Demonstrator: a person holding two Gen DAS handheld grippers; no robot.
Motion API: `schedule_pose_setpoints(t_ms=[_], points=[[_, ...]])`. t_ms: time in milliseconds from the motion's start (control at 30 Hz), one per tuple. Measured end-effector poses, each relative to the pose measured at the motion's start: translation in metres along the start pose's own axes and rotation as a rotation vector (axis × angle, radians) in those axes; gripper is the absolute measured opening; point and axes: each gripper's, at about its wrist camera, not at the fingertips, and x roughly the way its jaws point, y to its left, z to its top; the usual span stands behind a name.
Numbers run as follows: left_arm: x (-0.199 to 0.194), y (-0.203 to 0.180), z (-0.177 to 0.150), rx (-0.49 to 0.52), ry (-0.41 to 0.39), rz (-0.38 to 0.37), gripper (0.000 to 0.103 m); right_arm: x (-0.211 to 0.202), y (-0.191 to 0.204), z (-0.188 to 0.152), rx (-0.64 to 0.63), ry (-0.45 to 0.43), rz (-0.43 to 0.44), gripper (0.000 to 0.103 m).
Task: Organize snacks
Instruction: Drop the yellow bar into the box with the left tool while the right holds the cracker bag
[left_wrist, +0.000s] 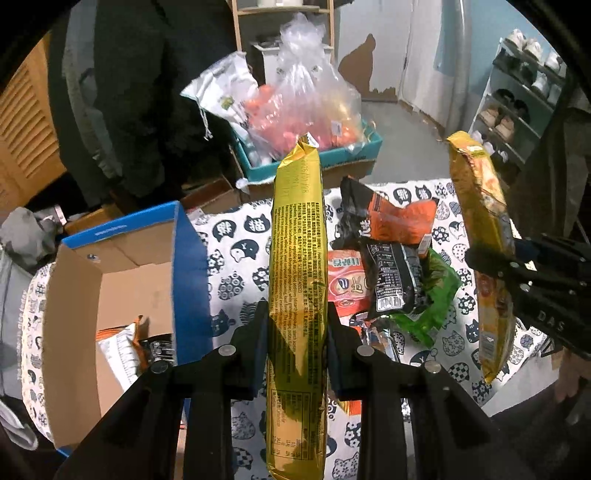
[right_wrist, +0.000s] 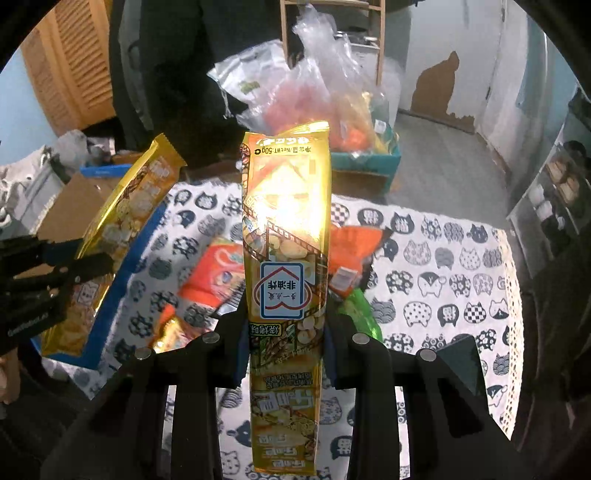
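Pointing steeply down over the worktop (right_wrist: 461, 236), the left gripper (left_wrist: 297, 332) has its jaws clamped on a gold snack packet (left_wrist: 297, 258), printed back side toward the camera, which stands lengthwise between the black fingers and juts out past their tips. The right gripper (right_wrist: 286, 332), tilted down much the same, has its jaws clamped on a second gold snack packet (right_wrist: 286, 229), glossy foil with a film-strip print and a blue-and-white house badge, glare washing out its upper half. Each tool shows in the other's view: the right gripper (left_wrist: 517, 269) at the right edge of the left wrist view, the left gripper (right_wrist: 74, 269) at the left edge of the right wrist view, both packets held clear above the cloth. The worktop wears a white cloth printed with navy cat heads (left_wrist: 236, 251). On it, between and below the two packets, lies a loose heap of crinkled snack bags (left_wrist: 391, 266): orange, black, red and green. On the left stands an open blue-sided cardboard box (left_wrist: 110, 280) with a few packets in its bottom. Beyond the worktop a teal bin (left_wrist: 332, 155) holds a clear plastic bag of orange sweets (left_wrist: 310, 103), and a shoe rack (left_wrist: 524, 96) stands far right.
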Motion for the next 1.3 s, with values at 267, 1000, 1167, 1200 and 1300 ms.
schedule_pose_setpoints(t_ms=[267, 1000, 1167, 1200, 1300], points=[[-0.023, 0.023, -0.005, -0.033, -0.038, 0.016, 0.027, -0.012, 0.023, 0.015, -0.023, -0.035, 0.032, 0.030], [-0.053, 0.110, -0.029, -0.170, -0.086, 0.082, 0.027, -0.016, 0.104, 0.057, -0.090, -0.066, 0.144, 0.030], [-0.047, 0.133, -0.035, -0.208, -0.071, 0.103, 0.027, -0.013, 0.120, 0.064, -0.102, -0.061, 0.163, 0.030], [-0.046, 0.137, -0.036, -0.213, -0.068, 0.109, 0.027, -0.012, 0.124, 0.066, -0.106, -0.060, 0.169, 0.030], [-0.042, 0.154, -0.042, -0.238, -0.053, 0.126, 0.027, -0.012, 0.134, 0.069, -0.117, -0.060, 0.176, 0.030]])
